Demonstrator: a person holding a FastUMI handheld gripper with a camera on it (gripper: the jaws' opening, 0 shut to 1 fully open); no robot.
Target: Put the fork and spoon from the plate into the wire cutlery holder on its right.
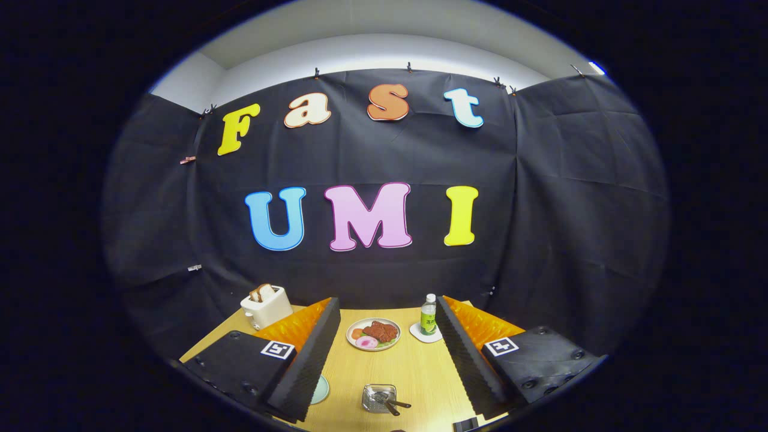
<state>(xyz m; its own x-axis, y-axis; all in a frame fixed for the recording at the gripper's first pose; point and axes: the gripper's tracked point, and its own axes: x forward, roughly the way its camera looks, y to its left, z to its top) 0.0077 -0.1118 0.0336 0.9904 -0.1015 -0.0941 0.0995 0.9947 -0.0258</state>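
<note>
1. Cutlery appears to stand already in the wire holder (379, 398), which sits on the wooden surface (414, 372) low between the two fingers: dark handles (393, 407) stick out of it, leaning toward the right finger. How many pieces are in there is too small to tell, so I cannot say whether both fork and spoon are in.
2. Beside the holder, close against the left finger, the rim of a pale greenish plate (321, 390) peeks out. Most of it is hidden by that finger, so whether anything is left on it cannot be read.
3. My judgement: the task looks finished or nearly so, with at most one piece left to move.
4. The claw (384, 354) is spread wide, its black ridged fingers (309, 360) well apart, and it holds nothing. It hangs high above the surface, pulled back from the holder.
5. Beyond the fingers lies a white plate of food (373, 333), and just right of that a green bottle (428, 315) on a white coaster (425, 333), near the right finger's tip. A toaster (266, 306) with bread stands outside the left finger.
6. Between the holder and the food plate the wood is bare, so there is room to descend straight. The bottle is the tall, easily toppled item on the right; the surface's near edge lies just behind the holder.
</note>
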